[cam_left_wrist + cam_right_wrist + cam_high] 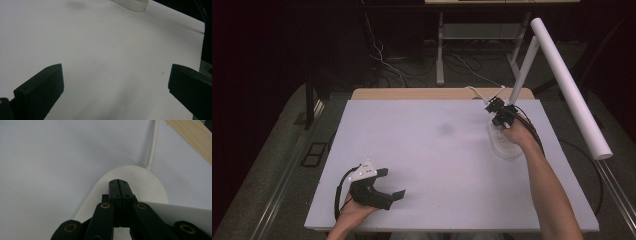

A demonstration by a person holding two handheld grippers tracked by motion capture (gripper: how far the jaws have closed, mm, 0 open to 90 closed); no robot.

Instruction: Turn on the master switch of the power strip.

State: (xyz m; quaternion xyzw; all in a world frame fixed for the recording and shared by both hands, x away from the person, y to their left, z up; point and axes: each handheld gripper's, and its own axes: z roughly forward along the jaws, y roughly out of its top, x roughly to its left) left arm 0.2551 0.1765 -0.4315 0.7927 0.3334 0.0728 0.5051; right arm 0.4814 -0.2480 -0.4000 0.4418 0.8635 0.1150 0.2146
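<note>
Right claw point(119, 185) closed, jaws pressed flat together with nothing between them, tip down on the white lamp base point(152, 185) at the far right of the worktop point(427, 165), likely pressing a switch or touch spot there, though no button is visible. Lamp's white arm point(524, 67) rises from the base to a long tube head point(569, 85); its cord point(153, 143) runs off toward the worktop's back edge. Left claw point(393, 184) open, jaws wide apart and empty, parked low over the near left worktop, seemingly idle and out of the way.
</note>
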